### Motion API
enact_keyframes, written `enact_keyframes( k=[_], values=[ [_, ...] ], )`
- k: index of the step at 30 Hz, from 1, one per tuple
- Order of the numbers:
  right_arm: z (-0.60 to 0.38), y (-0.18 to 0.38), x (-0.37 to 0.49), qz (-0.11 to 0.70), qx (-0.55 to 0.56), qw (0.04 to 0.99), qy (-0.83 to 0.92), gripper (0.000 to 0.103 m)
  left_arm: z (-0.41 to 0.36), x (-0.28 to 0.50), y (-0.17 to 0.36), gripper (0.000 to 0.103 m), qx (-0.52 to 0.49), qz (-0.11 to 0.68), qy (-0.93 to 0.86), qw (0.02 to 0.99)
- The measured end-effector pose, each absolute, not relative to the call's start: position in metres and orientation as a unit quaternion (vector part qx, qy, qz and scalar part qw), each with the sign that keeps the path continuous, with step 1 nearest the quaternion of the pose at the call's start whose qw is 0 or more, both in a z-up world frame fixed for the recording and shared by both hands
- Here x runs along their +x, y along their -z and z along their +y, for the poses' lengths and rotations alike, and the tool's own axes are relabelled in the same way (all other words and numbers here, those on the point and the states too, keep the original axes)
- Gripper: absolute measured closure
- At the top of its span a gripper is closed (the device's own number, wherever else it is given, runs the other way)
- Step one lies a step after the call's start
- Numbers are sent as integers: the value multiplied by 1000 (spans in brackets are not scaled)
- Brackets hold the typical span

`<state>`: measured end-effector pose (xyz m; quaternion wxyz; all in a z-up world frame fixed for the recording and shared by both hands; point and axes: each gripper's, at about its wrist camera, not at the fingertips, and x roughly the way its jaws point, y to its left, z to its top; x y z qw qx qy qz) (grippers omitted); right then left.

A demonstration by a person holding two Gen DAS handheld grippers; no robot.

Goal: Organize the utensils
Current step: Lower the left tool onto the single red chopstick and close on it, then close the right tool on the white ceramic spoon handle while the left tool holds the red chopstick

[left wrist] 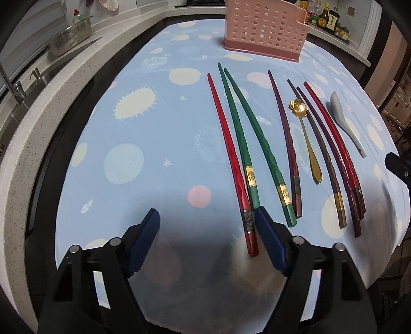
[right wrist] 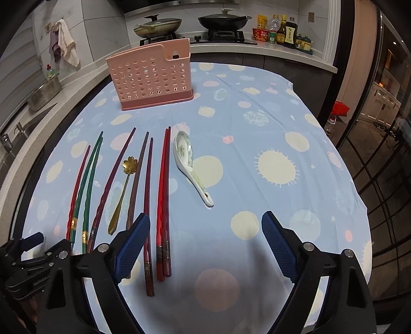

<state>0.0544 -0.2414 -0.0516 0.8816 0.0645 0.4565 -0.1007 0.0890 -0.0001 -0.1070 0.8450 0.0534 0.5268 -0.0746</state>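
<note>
Several chopsticks lie side by side on the blue spotted tablecloth (left wrist: 143, 128): a red one (left wrist: 228, 154), two green ones (left wrist: 239, 138), dark purple and brown ones (left wrist: 285, 128), and a red pair (right wrist: 163, 200). A gold flower spoon (left wrist: 305, 136) and a white ceramic spoon (right wrist: 190, 164) lie among them. A pink perforated utensil holder (right wrist: 151, 77) stands at the far side. My left gripper (left wrist: 206, 218) is open and empty, its right finger beside the red chopstick's near end. My right gripper (right wrist: 205, 223) is open and empty above the cloth, right of the red pair.
A stone counter with a sink, tap (left wrist: 15, 90) and steel colander (left wrist: 70, 36) runs along the left. A stove with two pans (right wrist: 223, 21) and sauce bottles (right wrist: 285, 32) stands behind the table. A glass door (right wrist: 385, 154) is at the right.
</note>
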Motion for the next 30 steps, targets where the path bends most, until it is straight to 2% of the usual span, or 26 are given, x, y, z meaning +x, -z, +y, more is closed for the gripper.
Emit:
enact_keyframes(
  k=[3, 6, 8, 13, 16, 25, 30],
  values=[
    [-239, 54, 59, 462, 62, 879, 98, 20, -1, 86, 109, 36, 58, 528, 78, 844],
    [-237, 55, 62, 464, 63, 879, 95, 21, -1, 83, 108, 43, 58, 527, 85, 844],
    [-236, 56, 66, 465, 62, 878, 93, 26, 0, 83, 107, 51, 56, 525, 90, 844],
    [-238, 57, 74, 467, 69, 877, 88, 32, 4, 86, 105, 83, 48, 521, 99, 846],
    [-244, 59, 80, 468, 83, 875, 85, 39, 8, 92, 104, 93, 45, 519, 96, 848],
    [-254, 83, 108, 489, 90, 864, 77, 74, 13, 113, 104, 95, 35, 516, 90, 851],
    [-256, 96, 114, 502, 90, 857, 73, 80, 12, 117, 105, 95, 36, 516, 92, 851]
  ],
)
